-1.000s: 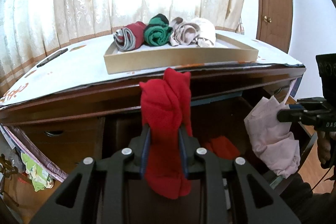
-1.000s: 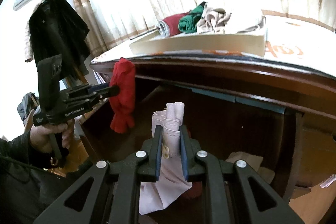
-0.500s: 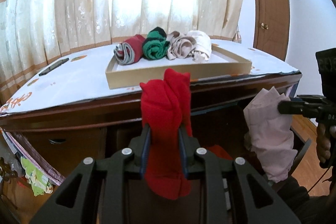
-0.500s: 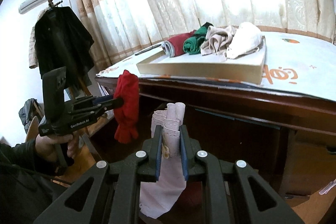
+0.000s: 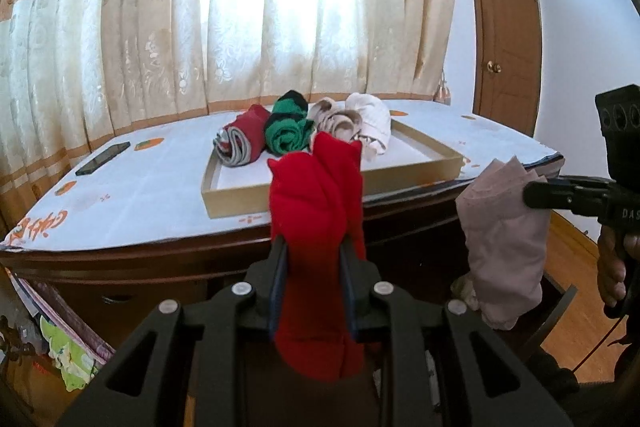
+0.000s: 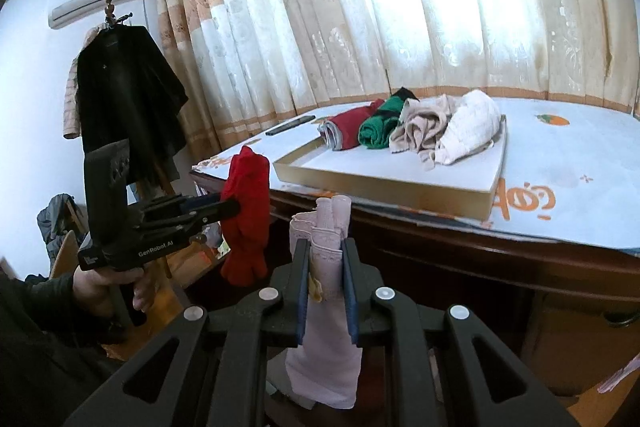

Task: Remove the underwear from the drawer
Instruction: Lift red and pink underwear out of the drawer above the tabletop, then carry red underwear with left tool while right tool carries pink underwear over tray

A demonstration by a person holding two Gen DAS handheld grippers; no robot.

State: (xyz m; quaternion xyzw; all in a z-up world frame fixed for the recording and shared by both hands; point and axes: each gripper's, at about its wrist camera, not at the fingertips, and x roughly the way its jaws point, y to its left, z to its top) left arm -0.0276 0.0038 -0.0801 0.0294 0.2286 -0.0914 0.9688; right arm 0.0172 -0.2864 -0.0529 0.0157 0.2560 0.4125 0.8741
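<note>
My left gripper (image 5: 313, 259) is shut on red underwear (image 5: 318, 211), held up level with the desk top; both show in the right wrist view, the gripper (image 6: 236, 205) and the underwear (image 6: 245, 219). My right gripper (image 6: 325, 259) is shut on pale pink underwear (image 6: 326, 347), also seen at the right of the left wrist view (image 5: 504, 247). A shallow gold box (image 5: 420, 173) on the desk holds several rolled garments (image 5: 288, 131). The open drawer (image 5: 554, 311) lies low, mostly hidden.
A wooden desk (image 5: 160, 259) with a white printed cover stands before curtains. A black phone (image 5: 103, 158) lies on its left part. A black coat (image 6: 128, 107) hangs at the left. A brown door (image 5: 504, 27) is at the right.
Both grippers have risen with their garments, from down by the drawer to about desk-top height. The box and its rolled garments have not moved.
</note>
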